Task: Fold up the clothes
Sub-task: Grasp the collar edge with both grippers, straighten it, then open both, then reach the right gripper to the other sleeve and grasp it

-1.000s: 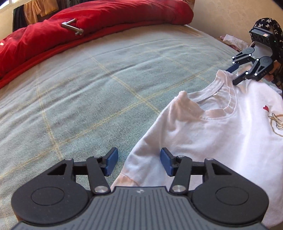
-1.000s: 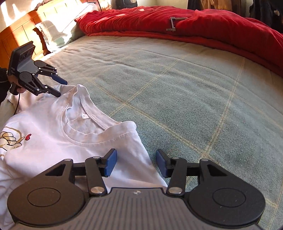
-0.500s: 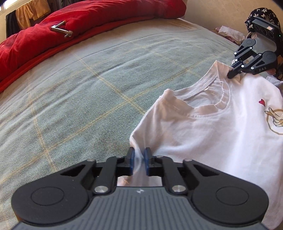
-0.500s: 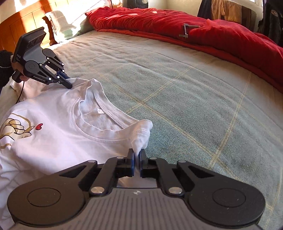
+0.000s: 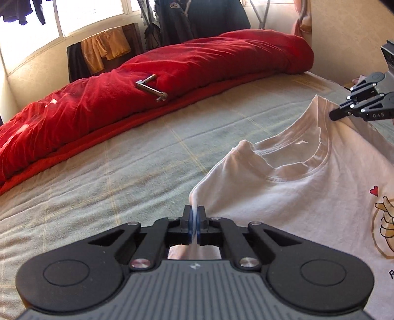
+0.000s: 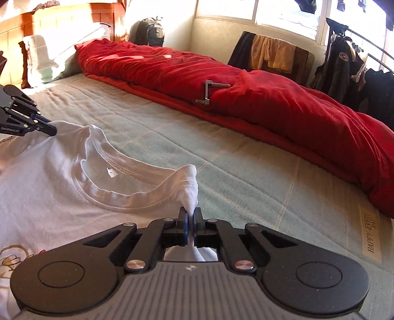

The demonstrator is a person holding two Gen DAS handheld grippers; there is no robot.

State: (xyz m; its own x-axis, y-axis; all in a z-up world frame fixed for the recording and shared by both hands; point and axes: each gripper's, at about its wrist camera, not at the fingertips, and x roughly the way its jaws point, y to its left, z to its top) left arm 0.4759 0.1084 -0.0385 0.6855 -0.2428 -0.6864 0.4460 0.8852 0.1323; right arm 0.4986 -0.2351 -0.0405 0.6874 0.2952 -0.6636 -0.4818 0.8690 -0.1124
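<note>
A white T-shirt [image 5: 307, 197] with a red heart and a hand print lies front up on the green checked bed cover [image 5: 123, 172]. My left gripper [image 5: 194, 217] is shut on the fabric of one shoulder beside the neckline, and that shoulder is pulled up into a peak. My right gripper [image 6: 190, 217] is shut on the other shoulder of the T-shirt [image 6: 61, 192], also raised off the cover. Each gripper shows in the other's view: the right gripper [image 5: 335, 115] at the far right, the left gripper [image 6: 53, 130] at the far left. The lower shirt is out of view.
A rolled red duvet [image 6: 270, 98] runs along the far side of the bed with a metal crank [image 6: 209, 92] on it. A pillow [image 6: 49, 59] and wooden headboard [image 6: 61, 19] stand at the left. Clothes hang on a rack [image 6: 344, 61] under the window.
Both grippers went from open over the shirt's shoulders to shut on them. They then rose and tilted up, lifting the shoulders off the bed cover.
</note>
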